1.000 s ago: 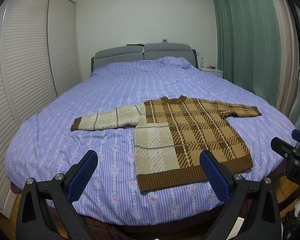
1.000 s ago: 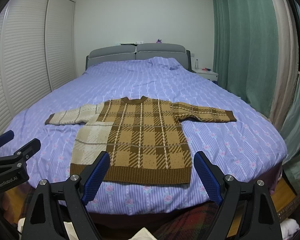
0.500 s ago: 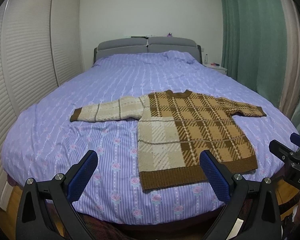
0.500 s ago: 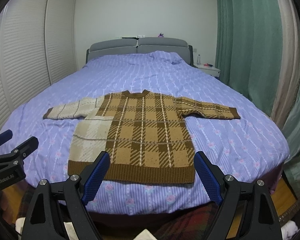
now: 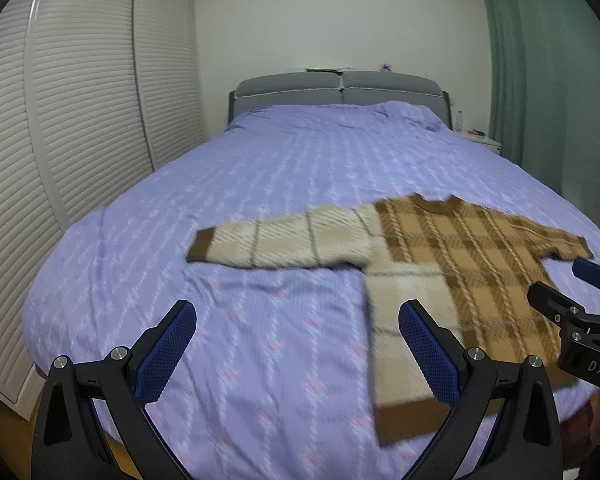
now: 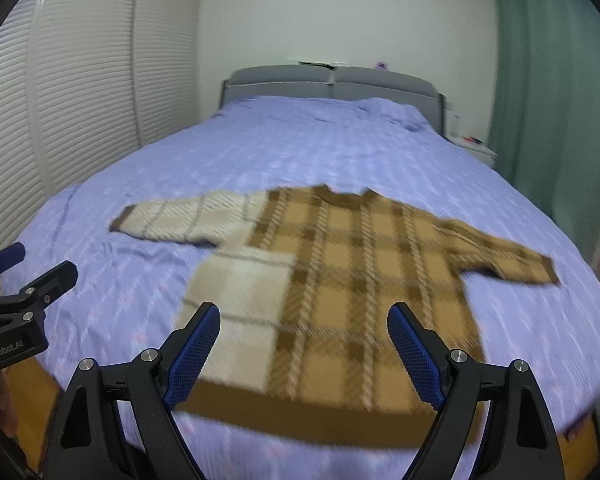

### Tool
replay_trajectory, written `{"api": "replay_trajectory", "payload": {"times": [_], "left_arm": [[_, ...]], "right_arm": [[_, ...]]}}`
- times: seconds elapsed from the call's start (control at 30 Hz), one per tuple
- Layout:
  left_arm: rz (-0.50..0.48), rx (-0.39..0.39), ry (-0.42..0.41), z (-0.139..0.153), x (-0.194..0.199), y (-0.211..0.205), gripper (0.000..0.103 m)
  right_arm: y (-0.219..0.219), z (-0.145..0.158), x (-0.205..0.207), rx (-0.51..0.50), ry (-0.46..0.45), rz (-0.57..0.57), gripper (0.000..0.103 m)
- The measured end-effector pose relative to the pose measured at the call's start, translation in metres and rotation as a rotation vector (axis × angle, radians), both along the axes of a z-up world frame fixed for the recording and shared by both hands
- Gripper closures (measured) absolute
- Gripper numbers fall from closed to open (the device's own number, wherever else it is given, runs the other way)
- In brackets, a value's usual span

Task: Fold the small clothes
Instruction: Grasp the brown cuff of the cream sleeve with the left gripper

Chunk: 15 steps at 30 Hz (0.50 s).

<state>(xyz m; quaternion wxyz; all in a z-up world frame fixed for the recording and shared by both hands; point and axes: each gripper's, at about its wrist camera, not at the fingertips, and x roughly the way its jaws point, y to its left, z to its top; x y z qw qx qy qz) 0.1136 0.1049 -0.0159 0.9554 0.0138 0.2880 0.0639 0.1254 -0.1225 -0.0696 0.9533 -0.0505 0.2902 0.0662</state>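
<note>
A small plaid sweater (image 5: 452, 264) (image 6: 340, 280), brown with a cream left sleeve and cream lower-left panel, lies spread flat on a bed with a purple flowered cover (image 5: 280, 184) (image 6: 300, 148). My left gripper (image 5: 298, 324) is open over bare cover, left of the sweater's hem and below the cream sleeve (image 5: 276, 242). Open too, my right gripper (image 6: 304, 328) hovers above the lower body of the sweater near the hem. Each gripper also shows at the edge of the other's view: the right gripper (image 5: 572, 292), the left gripper (image 6: 24, 276). Both views are motion-blurred.
White louvred wardrobe doors (image 5: 60, 140) line the left side. A grey headboard (image 5: 340, 88) stands at the far end, with a white nightstand (image 5: 480, 142) and green curtains (image 5: 540, 80) on the right. Wooden floor (image 6: 32, 384) shows below the bed's near edge.
Both grippers have moved forward and lower over the bed, so the sweater looks larger and closer. The left view has swung left. The sweater has not moved; both grippers stay open.
</note>
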Motion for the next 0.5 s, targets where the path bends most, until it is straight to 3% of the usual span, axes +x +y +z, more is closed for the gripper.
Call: {"api": "replay_trajectory", "payload": {"times": [0.2,0.33,0.5], "left_arm": [[0.059,0.037,0.011,-0.004,0.048,0.047,0.005],[0.055,-0.023,0.039,-0.013,0.08,0.084,0.014],[0.046,-0.164,0.11,-0.037,0.124,0.13,0.039]], "right_arm": [[0.064,0.005,0.067,-0.031,-0.055,0.107,0.017],[0.108,0.005,0.108,-0.017,-0.056,0.173,0.017],[0.163,-0.008,0.149,-0.045,-0.022,0.226,0.017]]}}
